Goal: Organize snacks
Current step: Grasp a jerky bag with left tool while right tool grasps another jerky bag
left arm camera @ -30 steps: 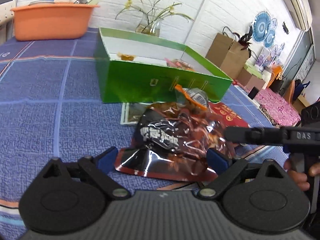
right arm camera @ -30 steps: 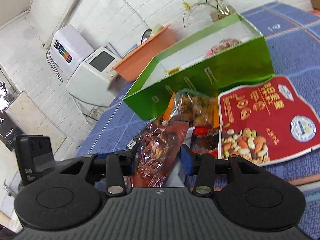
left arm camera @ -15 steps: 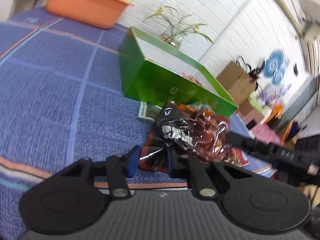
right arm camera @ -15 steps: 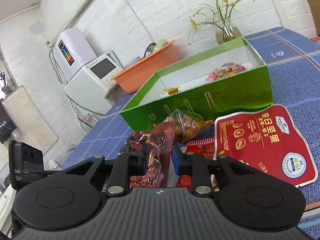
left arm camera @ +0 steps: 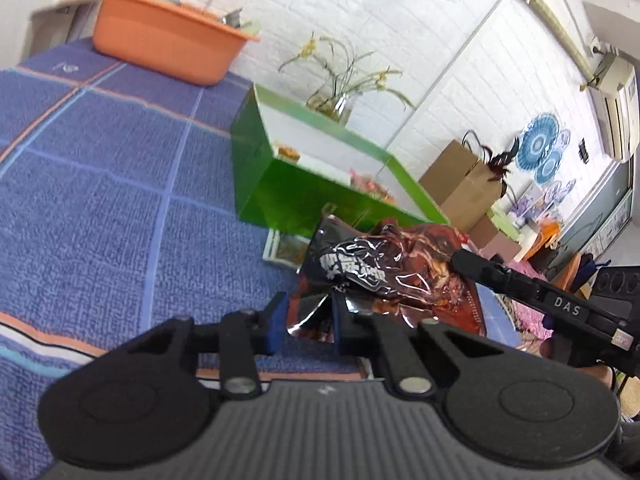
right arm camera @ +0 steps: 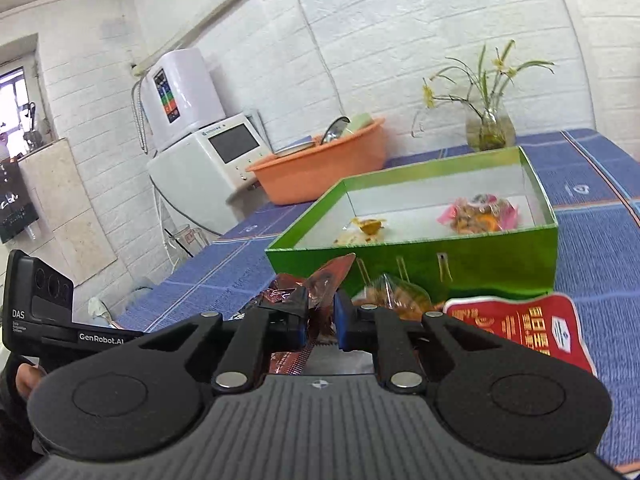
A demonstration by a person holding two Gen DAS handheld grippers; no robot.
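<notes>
A shiny dark-brown snack bag [left arm camera: 372, 272] hangs above the blue table cloth, held at both ends. My left gripper [left arm camera: 308, 322] is shut on its near edge. My right gripper [right arm camera: 321, 322] is shut on its other edge [right arm camera: 316, 292]; the right gripper's arm shows in the left wrist view [left arm camera: 520, 284]. The open green box [right arm camera: 416, 264] stands just beyond, with an orange-wrapped snack [right arm camera: 366, 228] and a pink-wrapped snack [right arm camera: 480, 216] inside. A red nut bag [right arm camera: 520, 332] and a clear bag of snacks [right arm camera: 396, 296] lie before the box.
An orange basin [left arm camera: 164, 48] with dishes stands at the far table edge. A glass vase with flowers [right arm camera: 490, 132] stands behind the box. A white appliance [right arm camera: 208, 160] is beyond the table. A flat packet [left arm camera: 286, 248] lies by the box's near wall.
My left gripper has shut on the brown bag's edge. Both grippers have lifted the bag off the table, and the views now look down into the green box.
</notes>
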